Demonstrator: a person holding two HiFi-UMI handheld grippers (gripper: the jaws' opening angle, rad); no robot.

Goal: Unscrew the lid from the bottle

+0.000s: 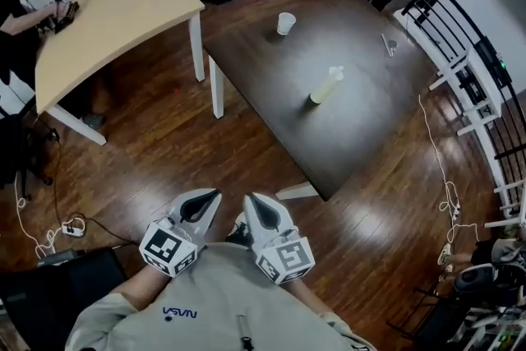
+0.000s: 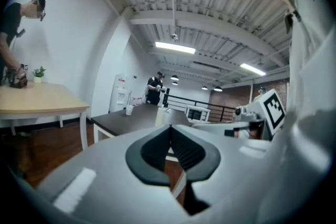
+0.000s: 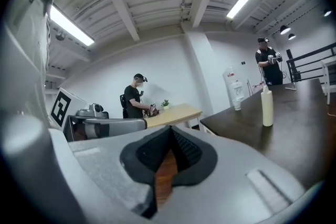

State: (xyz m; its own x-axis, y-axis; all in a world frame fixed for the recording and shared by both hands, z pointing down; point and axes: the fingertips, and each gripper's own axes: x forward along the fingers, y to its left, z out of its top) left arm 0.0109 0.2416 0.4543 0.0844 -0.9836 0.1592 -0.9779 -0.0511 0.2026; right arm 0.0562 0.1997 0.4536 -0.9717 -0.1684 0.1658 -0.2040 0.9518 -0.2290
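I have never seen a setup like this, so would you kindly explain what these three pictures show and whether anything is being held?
No robot here: a person holds a two-jaw tool in each hand. The head view comes from a camera on the person's head, looking down; it shows the left hand-held gripper and the right hand-held gripper near the person's chest, each bearing a cube with square markers. The other two pictures come from cameras riding on each gripper, looking along its jaws. Both pairs of jaws are shut and hold nothing. Ahead, on the dark table, stand a pale bottle and a white cup, both untouched.
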